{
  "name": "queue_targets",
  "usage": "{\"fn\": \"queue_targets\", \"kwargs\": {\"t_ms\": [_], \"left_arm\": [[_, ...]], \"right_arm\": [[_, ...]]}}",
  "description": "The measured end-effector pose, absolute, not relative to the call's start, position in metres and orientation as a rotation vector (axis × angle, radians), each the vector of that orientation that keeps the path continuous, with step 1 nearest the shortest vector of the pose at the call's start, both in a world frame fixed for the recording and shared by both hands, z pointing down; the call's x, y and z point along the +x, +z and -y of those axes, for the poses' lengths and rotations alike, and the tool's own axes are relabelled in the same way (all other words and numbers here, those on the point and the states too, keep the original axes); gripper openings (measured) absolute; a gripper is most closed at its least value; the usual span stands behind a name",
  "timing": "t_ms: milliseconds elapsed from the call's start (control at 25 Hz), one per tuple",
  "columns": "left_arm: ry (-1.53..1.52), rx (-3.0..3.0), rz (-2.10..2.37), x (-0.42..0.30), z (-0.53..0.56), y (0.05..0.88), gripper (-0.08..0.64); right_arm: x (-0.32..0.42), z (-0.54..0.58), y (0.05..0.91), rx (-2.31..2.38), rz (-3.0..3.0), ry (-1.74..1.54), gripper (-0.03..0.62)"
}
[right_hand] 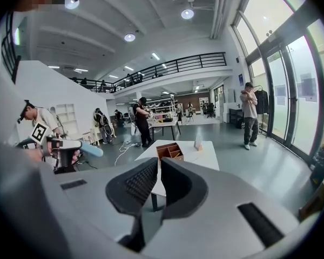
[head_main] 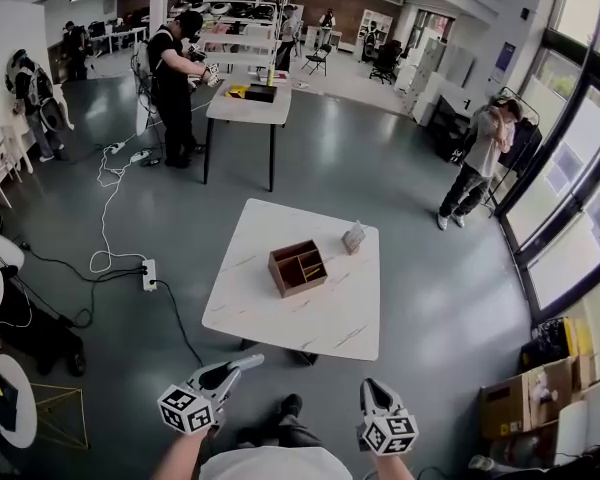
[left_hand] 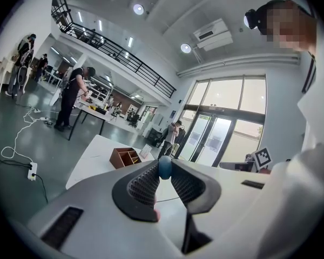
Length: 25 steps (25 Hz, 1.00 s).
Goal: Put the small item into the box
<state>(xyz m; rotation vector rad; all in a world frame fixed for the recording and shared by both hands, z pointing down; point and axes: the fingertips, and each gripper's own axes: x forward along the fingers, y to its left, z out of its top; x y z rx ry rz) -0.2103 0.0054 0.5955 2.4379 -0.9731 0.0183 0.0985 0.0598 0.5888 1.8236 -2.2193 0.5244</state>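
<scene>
Pinching small item [left_hand: 164, 167], left tool [head_main: 248, 362] outstretched

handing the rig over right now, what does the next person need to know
Left gripper: shut on the small blue item, held in the air short of the table.
Right gripper: jaws together, nothing between them.
Wooden box: on the white table ahead, open at the top, with a small card standing near it.
Done: the item is in the grip.
Left: carry it over the box, lower it and release it into a compartment.
</scene>
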Motion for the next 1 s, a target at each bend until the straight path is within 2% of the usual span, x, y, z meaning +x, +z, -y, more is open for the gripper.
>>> {"fn": "queue_targets", "kwargs": {"t_ms": [1000], "left_arm": [[0.064,2.402,1.093,-0.146,0.107,0.596,0.075]], "right_arm": [[0.148,0.094,0.610,1.670,2.361,0.577,0.038]]}}
